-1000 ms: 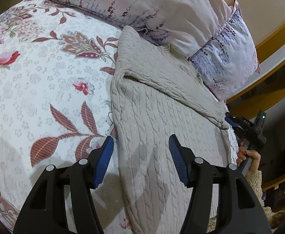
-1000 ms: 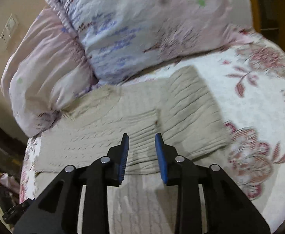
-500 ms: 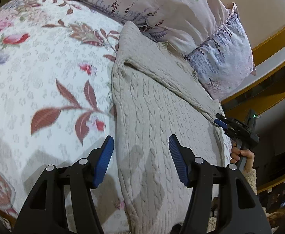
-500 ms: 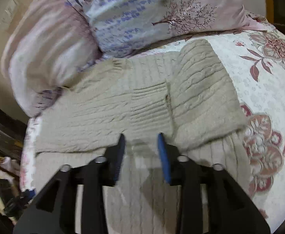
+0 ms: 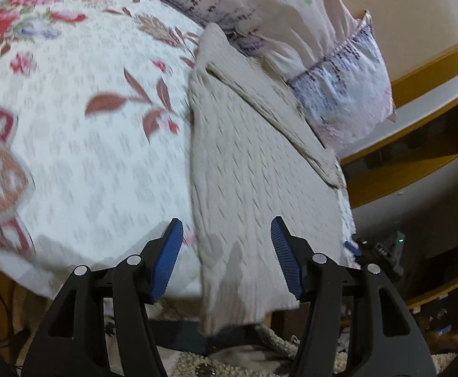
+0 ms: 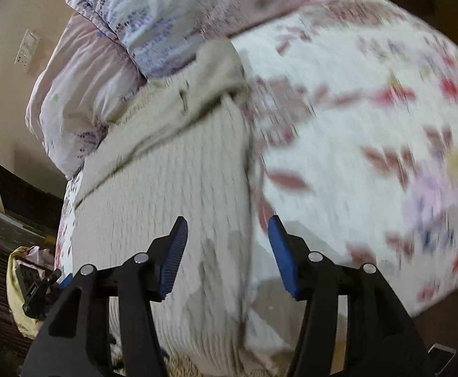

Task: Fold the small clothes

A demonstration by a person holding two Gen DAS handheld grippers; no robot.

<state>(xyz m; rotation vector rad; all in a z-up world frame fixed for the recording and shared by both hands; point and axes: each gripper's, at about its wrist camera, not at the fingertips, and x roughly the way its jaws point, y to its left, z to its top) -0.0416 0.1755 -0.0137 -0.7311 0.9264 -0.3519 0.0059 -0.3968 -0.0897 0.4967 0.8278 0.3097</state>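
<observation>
Wall socket [image 6: 27, 47] shows only beside right gripper [image 6: 227, 251]

No readable text, labels, brands or nos. in either view. Pillow [image 5: 338, 94] has dark purplish print marks, but they're pattern, not letters. Both views motion-blurred, so any fine print on bedspread [image 5: 72, 157] can't be made out. Small green light on the other gripper [image 5: 382, 248] in left wrist view, no marking legible.
</observation>
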